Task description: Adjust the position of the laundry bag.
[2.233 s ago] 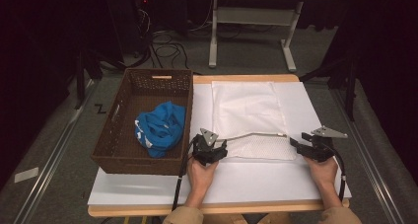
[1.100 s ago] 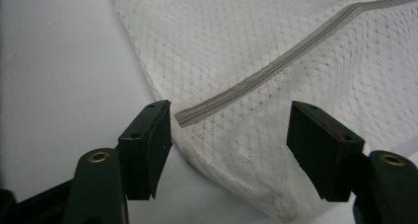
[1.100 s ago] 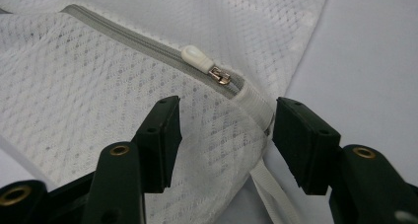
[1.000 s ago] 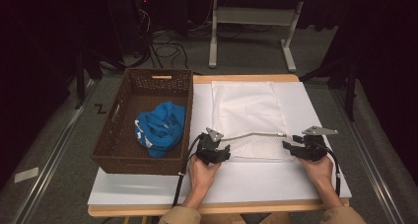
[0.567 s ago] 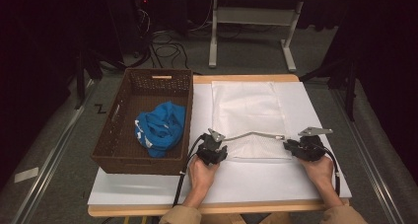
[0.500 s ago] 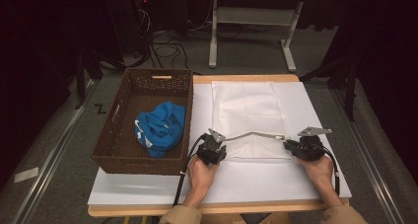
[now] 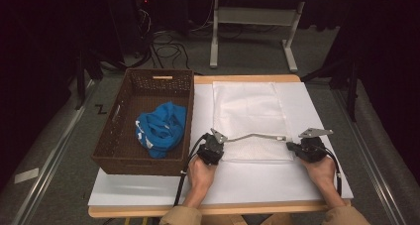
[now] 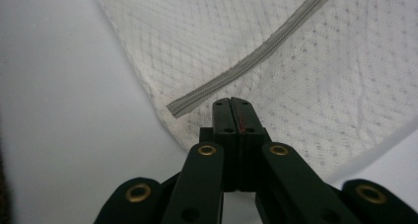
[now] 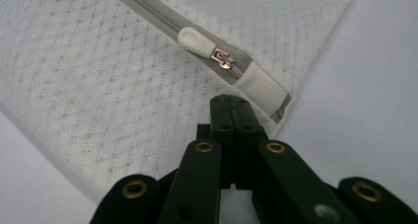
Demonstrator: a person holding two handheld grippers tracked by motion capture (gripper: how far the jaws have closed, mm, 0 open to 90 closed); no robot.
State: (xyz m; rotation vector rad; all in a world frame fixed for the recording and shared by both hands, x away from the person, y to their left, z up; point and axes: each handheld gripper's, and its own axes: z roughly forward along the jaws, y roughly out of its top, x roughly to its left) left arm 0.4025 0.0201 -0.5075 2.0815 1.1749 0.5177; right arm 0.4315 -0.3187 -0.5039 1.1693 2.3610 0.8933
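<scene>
Two corners of a white mesh laundry bag (image 7: pixel 252 126) are pinched at its near edge, where it lies flat on the white table (image 7: pixel 148 190). The left gripper (image 7: pixel 217 144) has just closed its jaws, pressed together on the mesh beside the end of the grey zipper (image 8: pixel 256 54). The right gripper (image 7: pixel 296 146) has likewise just closed, clamped on the corner next to the zipper pull (image 9: pixel 197 40). Between them the zippered edge lifts slightly off the surface. Left of the bag stands a brown wicker basket (image 7: pixel 111 136) holding a crumpled blue cloth (image 7: pixel 161 128).
</scene>
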